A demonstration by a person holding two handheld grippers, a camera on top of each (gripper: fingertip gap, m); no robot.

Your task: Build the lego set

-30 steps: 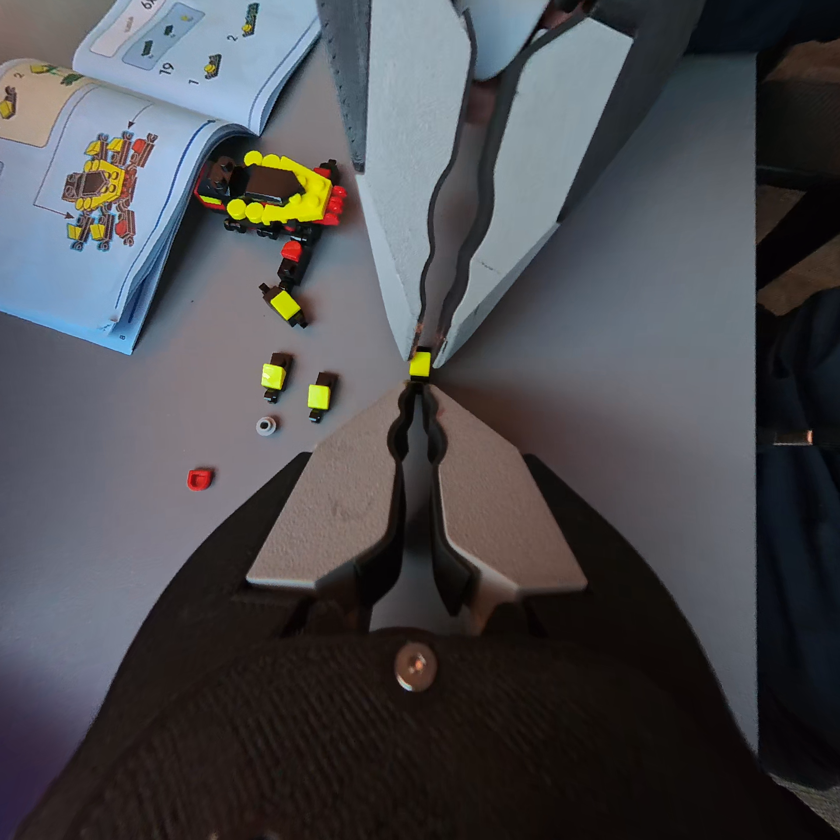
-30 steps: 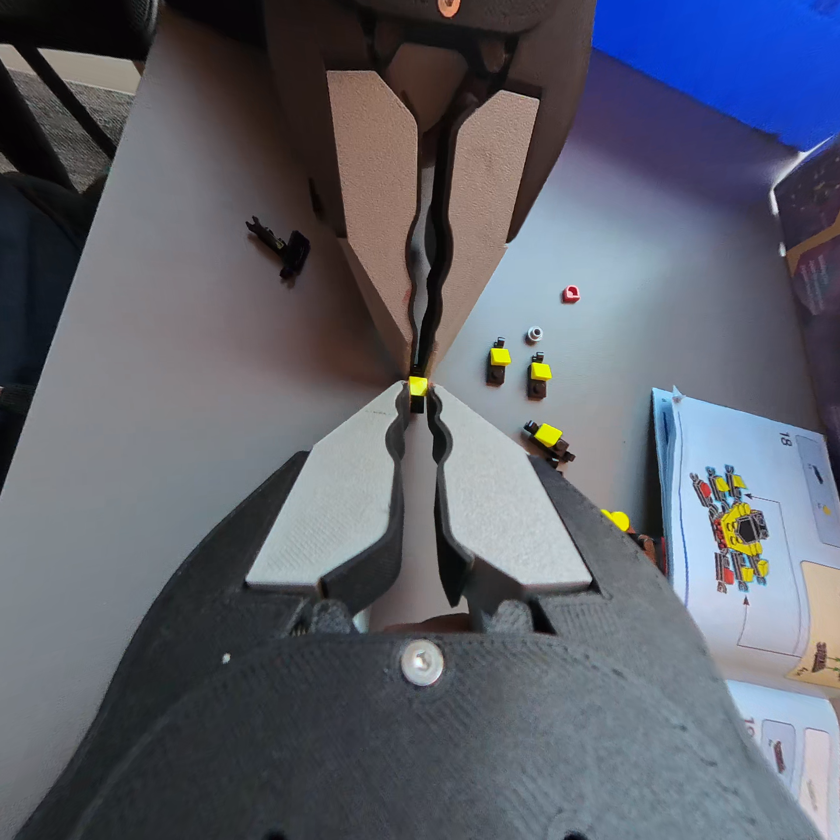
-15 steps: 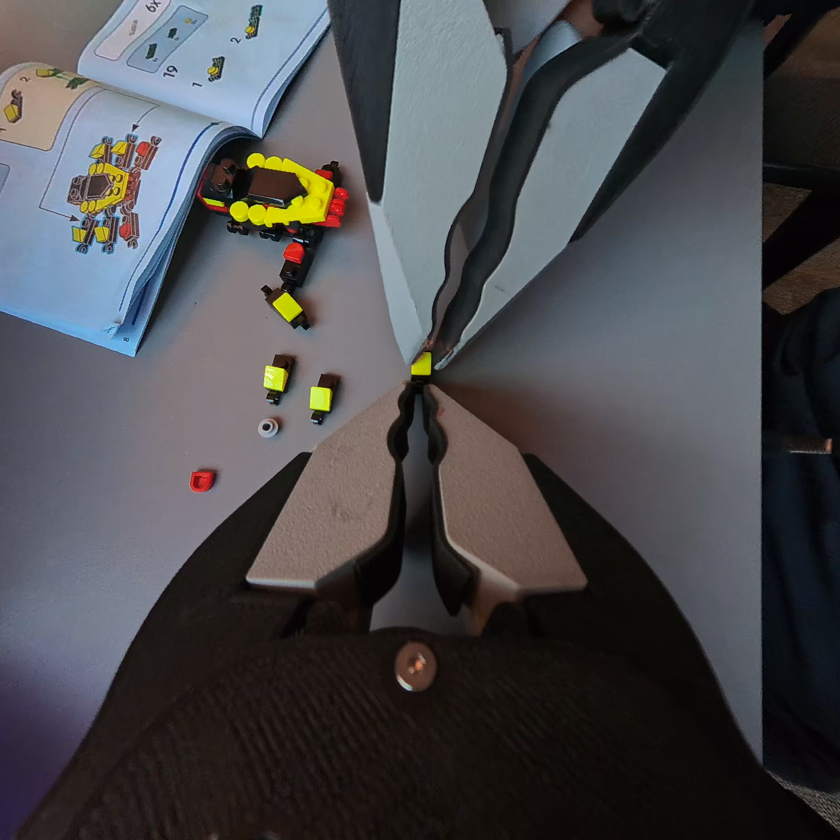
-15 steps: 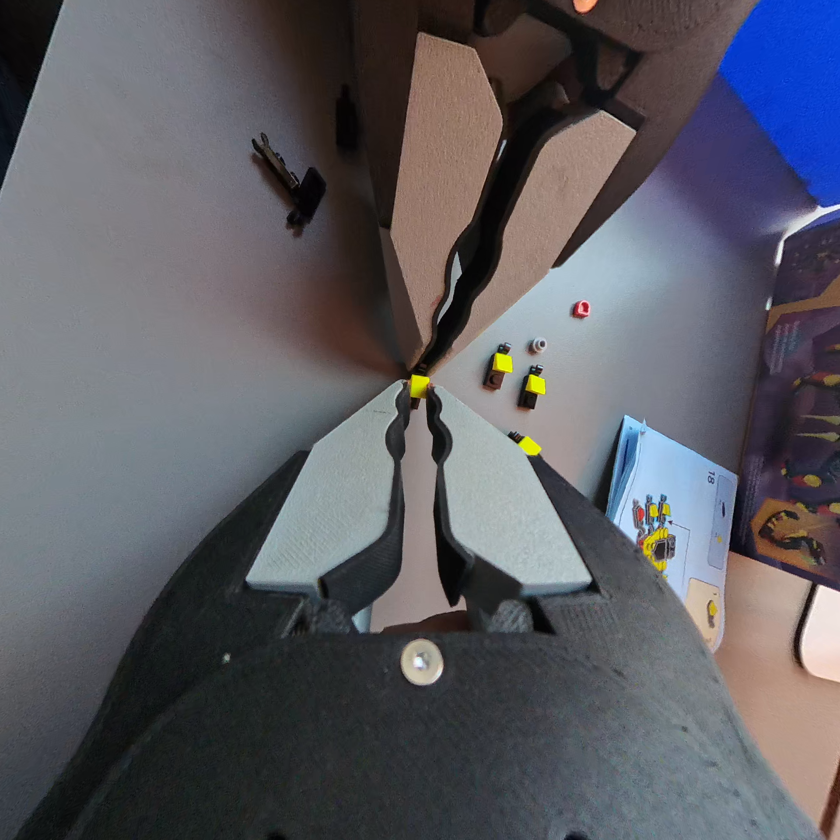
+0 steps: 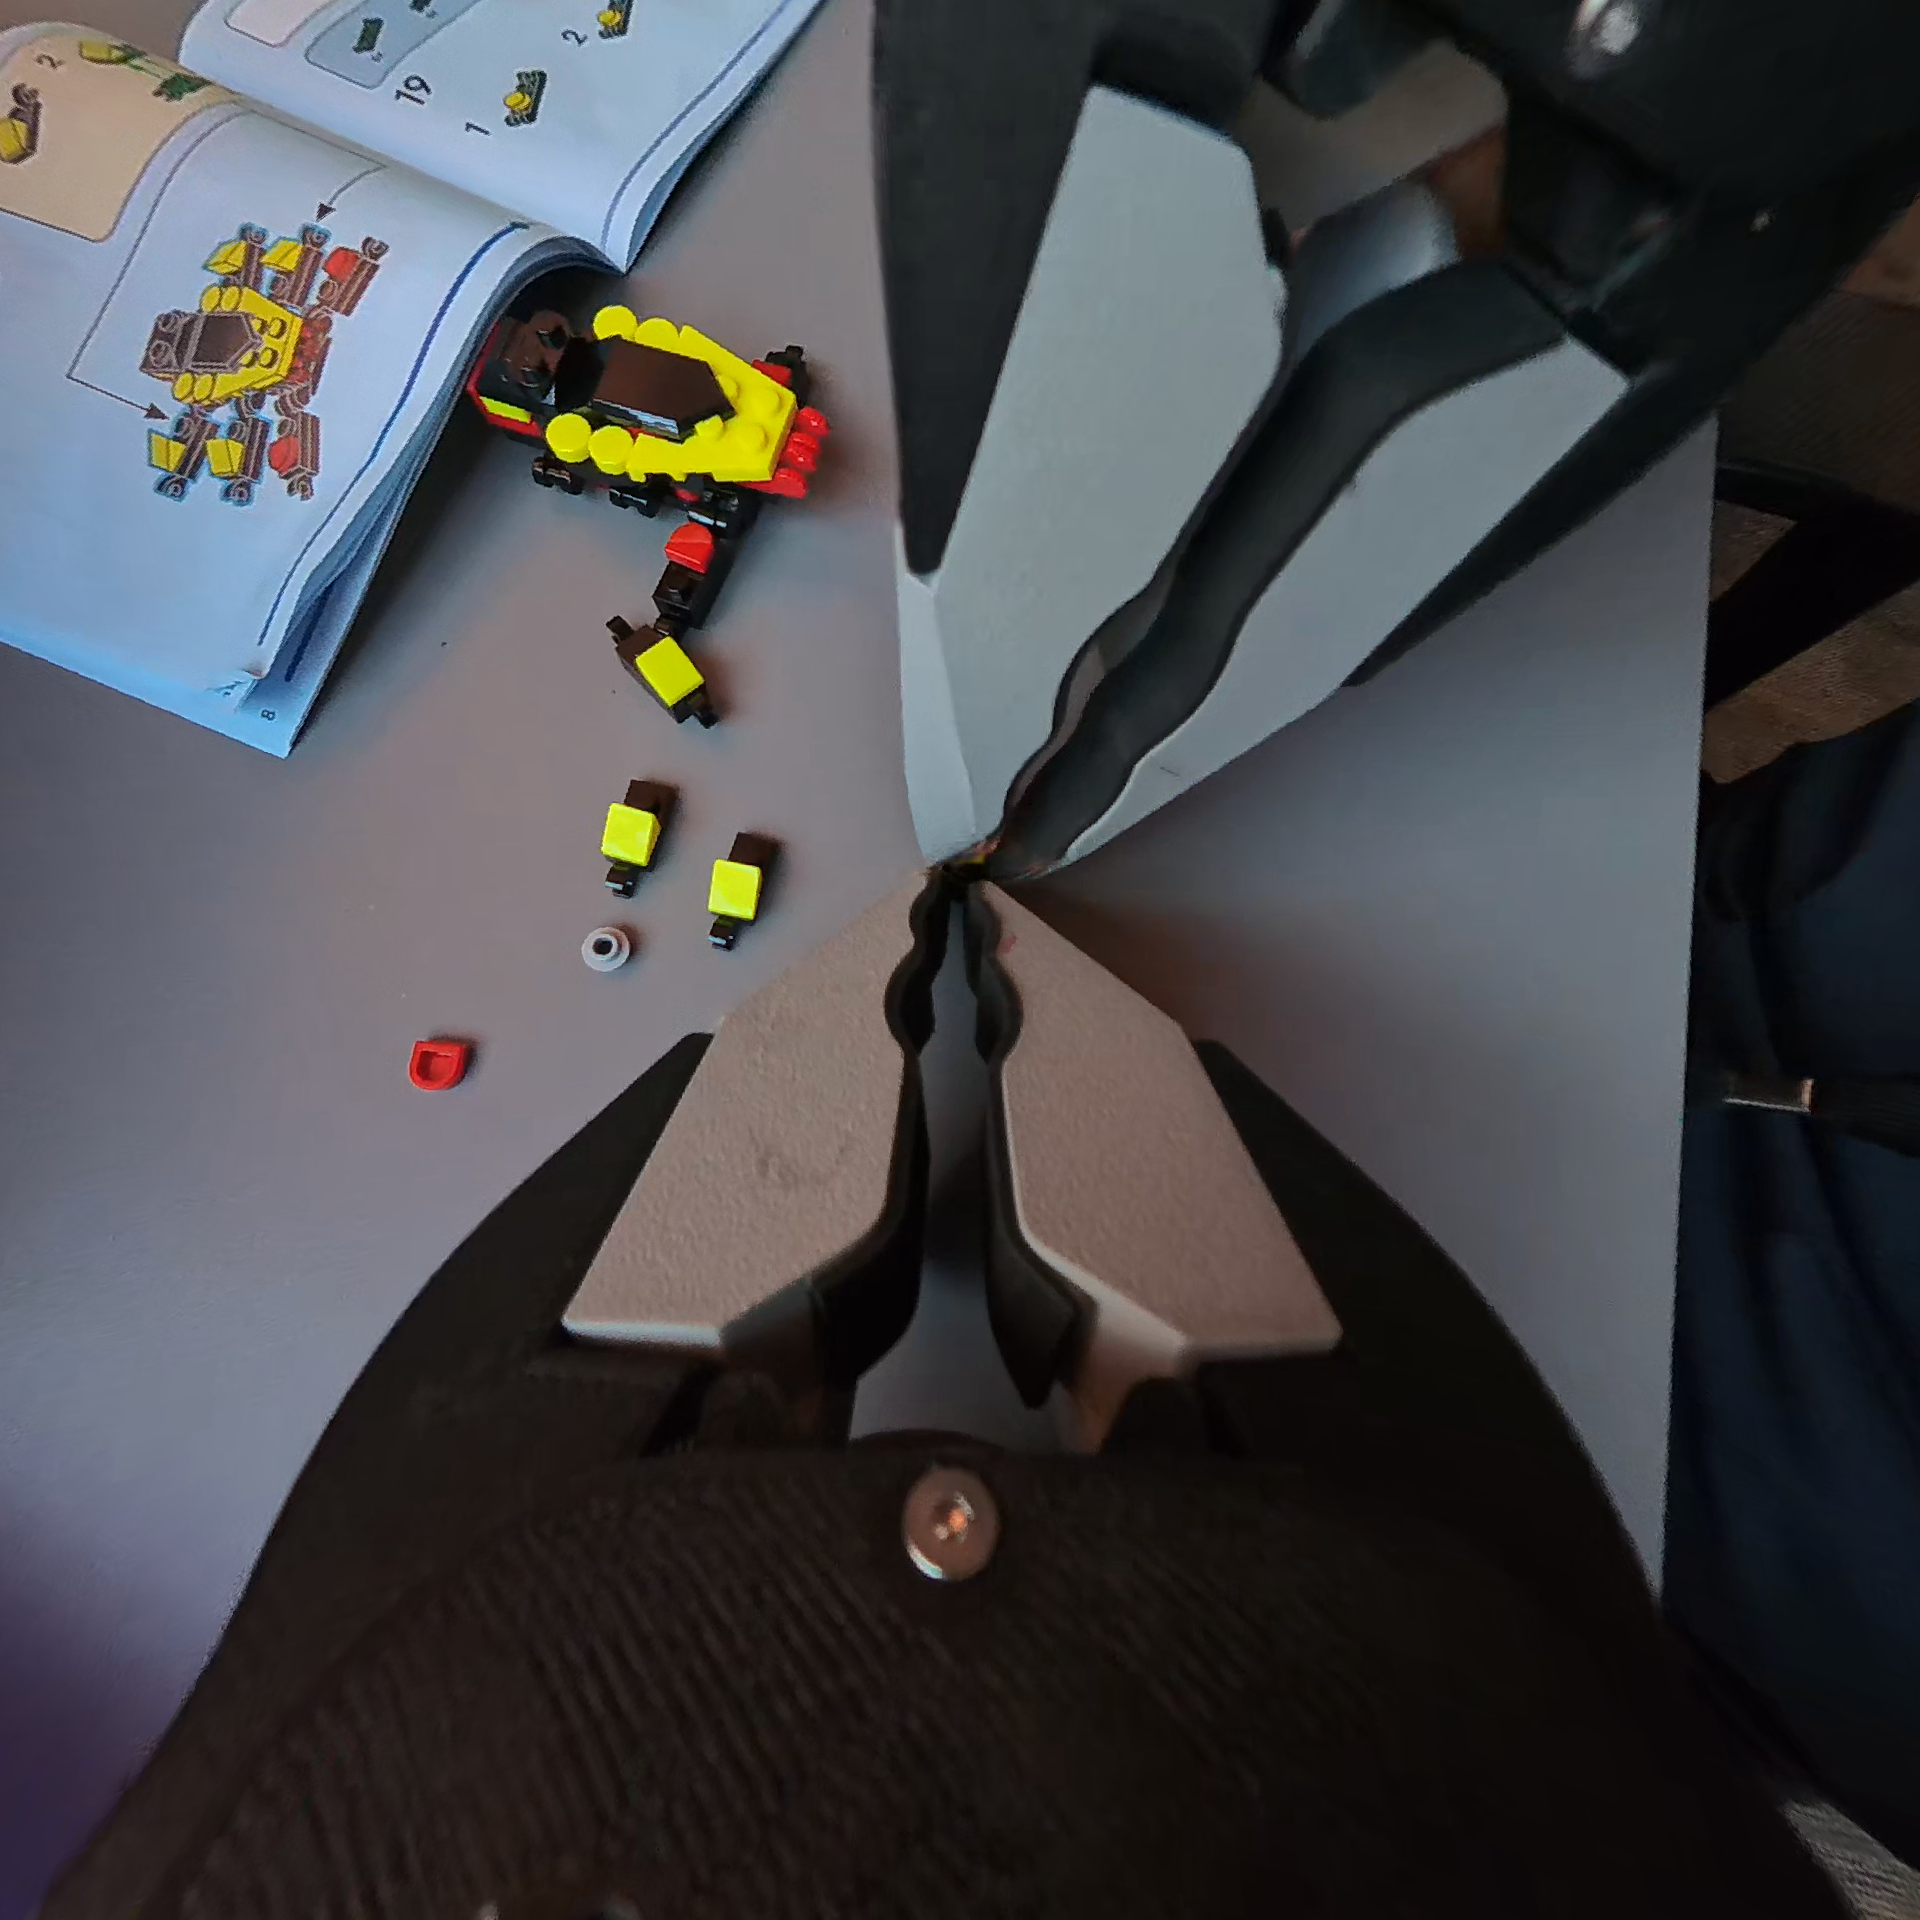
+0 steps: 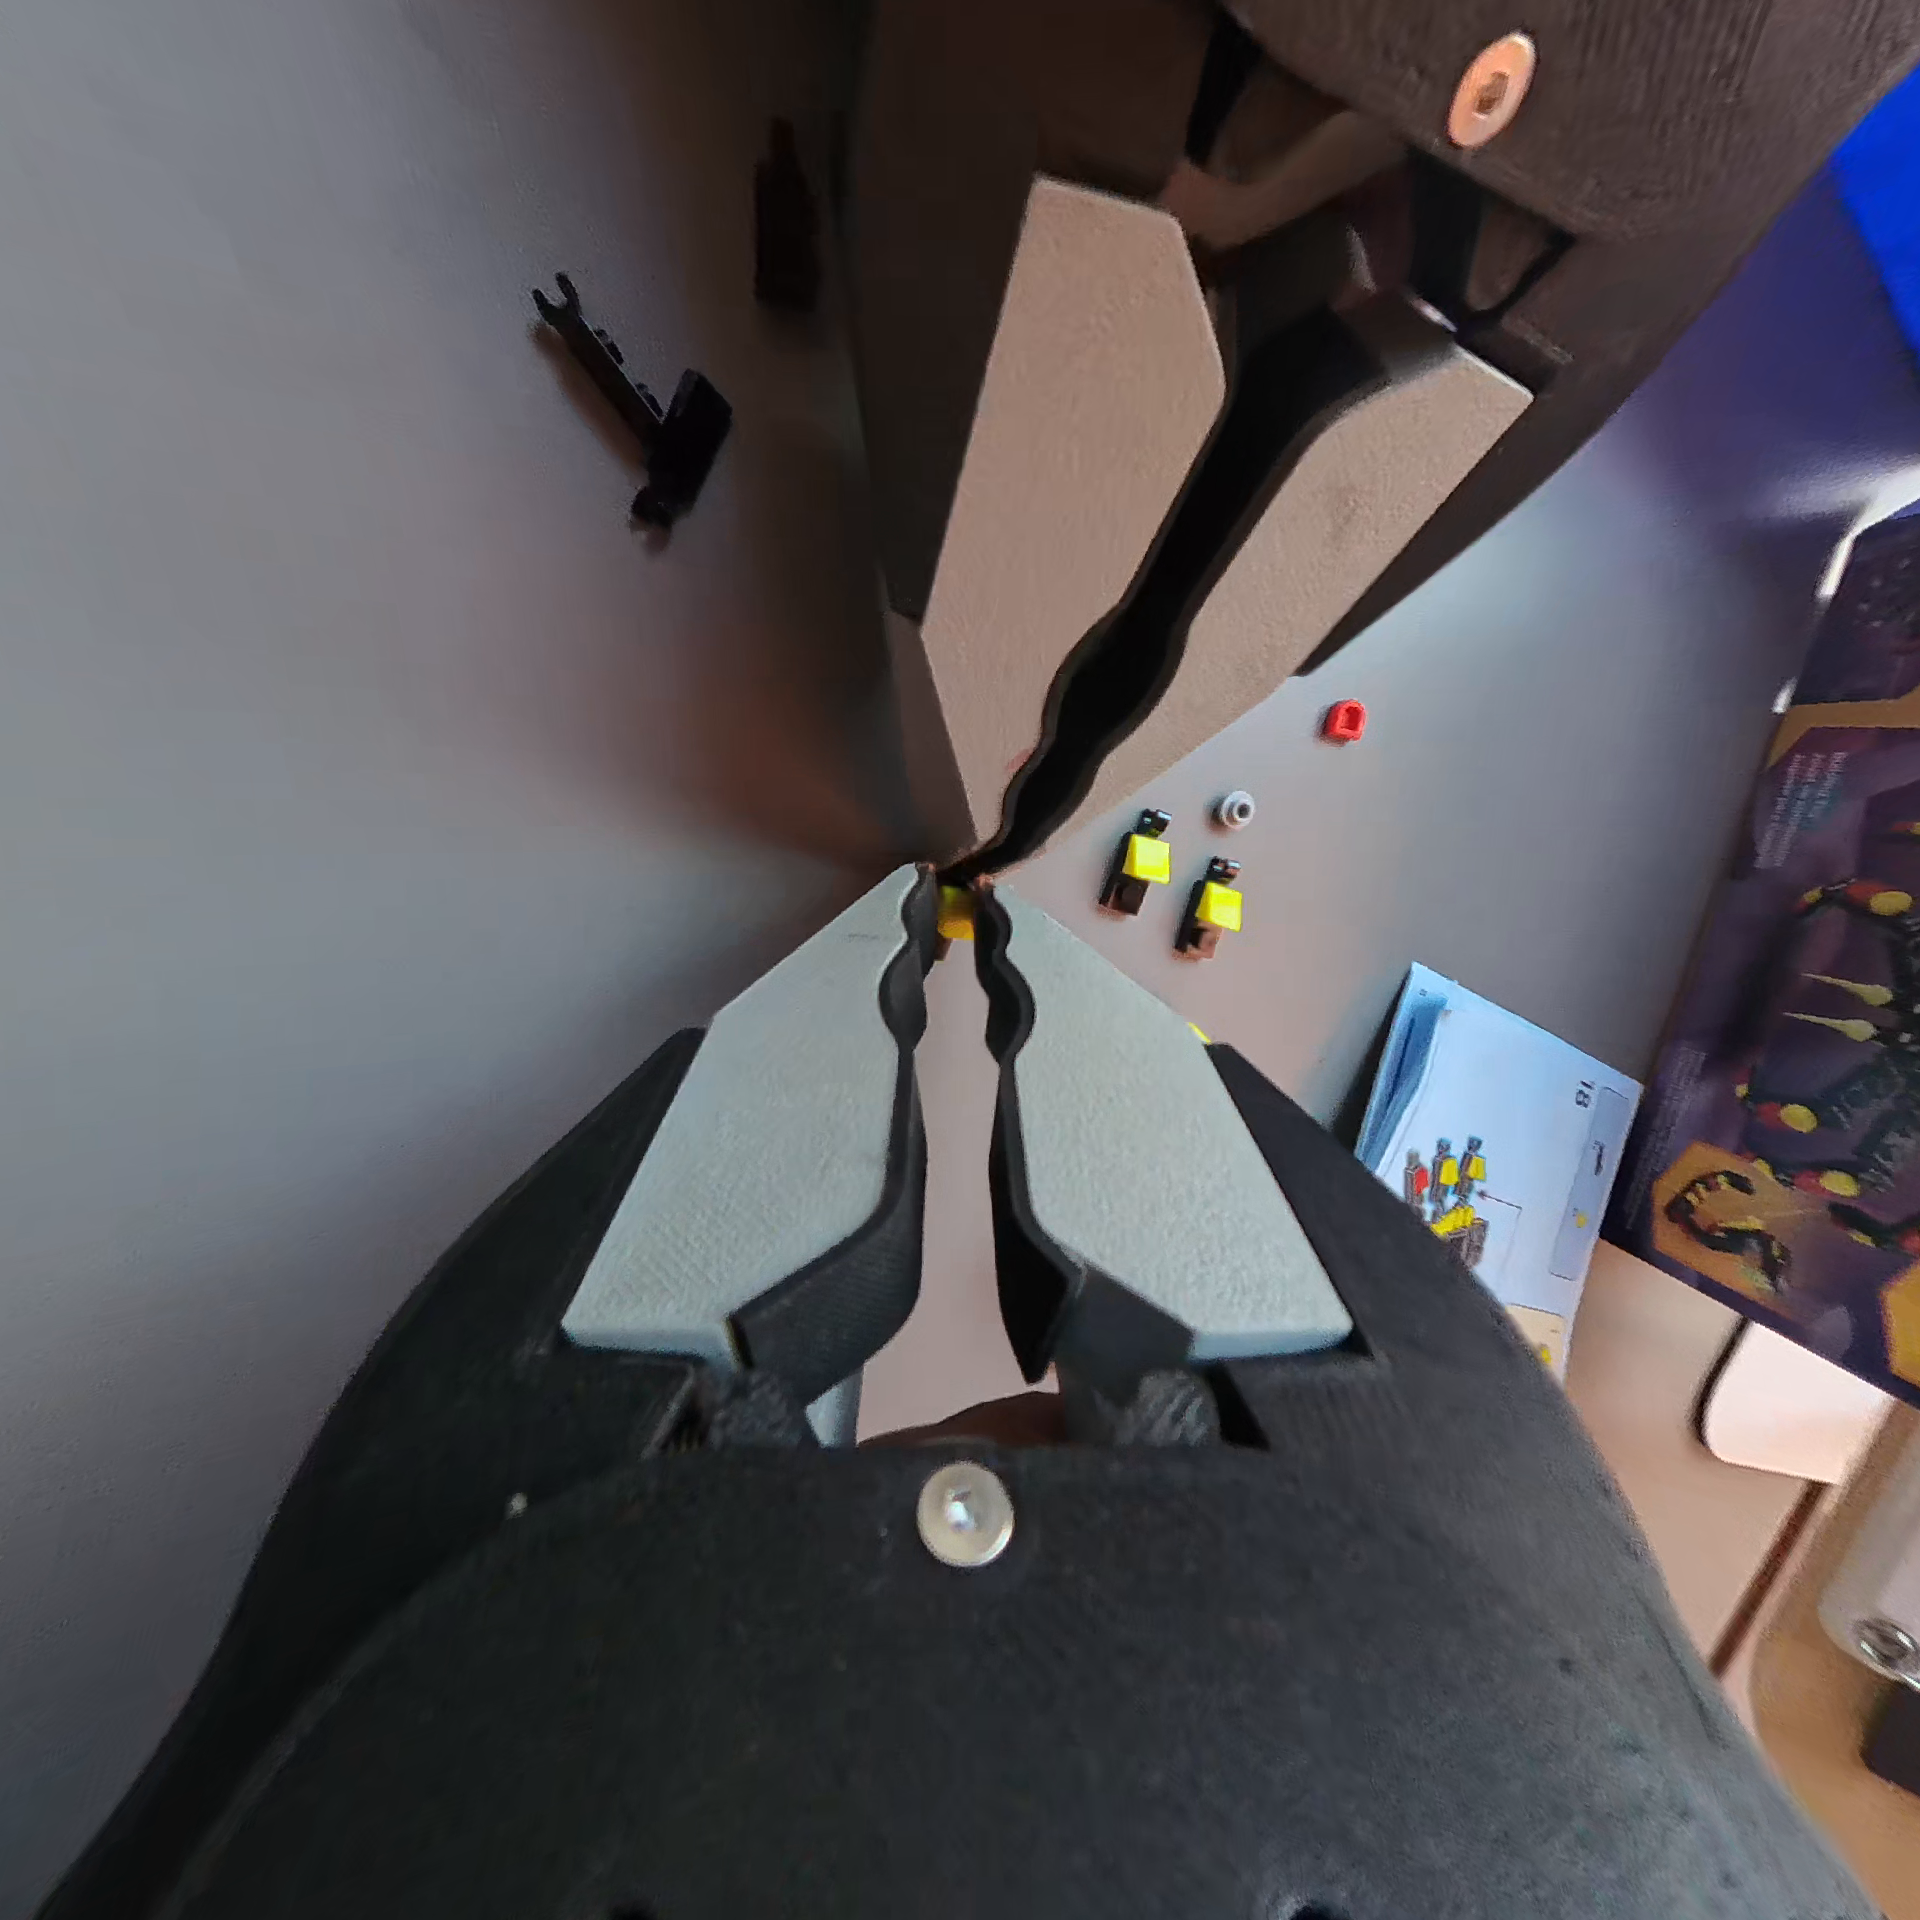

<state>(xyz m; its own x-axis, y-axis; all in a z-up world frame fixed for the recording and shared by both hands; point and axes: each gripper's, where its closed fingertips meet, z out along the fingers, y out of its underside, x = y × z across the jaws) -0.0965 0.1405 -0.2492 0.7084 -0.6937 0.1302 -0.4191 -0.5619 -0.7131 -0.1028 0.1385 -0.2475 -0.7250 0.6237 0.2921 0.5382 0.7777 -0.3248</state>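
- The table (image 5: 1351,987) was grey and carried all parts; both grippers met tip to tip above its centre.
- The instruction booklet (image 5: 208,468) lay open at 10 o'clock in the left wrist view, a printed box (image 6: 1818,1039) at 3 o'clock in the right wrist view.
- The left gripper (image 5: 951,894) was nearly closed; what its tips pinched could not be told, since only a dark sliver showed there.
- The right gripper (image 6: 961,904) was closed to a narrow gap on the yellow piece (image 6: 954,920), which sat between its tips, touching the left gripper's tips.
- The partly built model (image 5: 655,416), yellow, black and red, lay at 11 o'clock beside the booklet, with a jointed limb trailing toward 6 o'clock.
- A black bar part (image 6: 639,405) lay apart at 11 o'clock in the right wrist view.
- Two finished yellow-and-dark sub-assemblies (image 5: 686,862) lay side by side, long axes running roughly 12 to 6 o'clock.
- Judged handling: the yellow piece was light, rigid and smooth, liable to slip or pop free; grip its flat side faces squarely and press along the stud axis. Its own long axis could not be told.
- A grey round stud (image 5: 608,948) and a red piece (image 5: 441,1062) lay loose at 8 o'clock.
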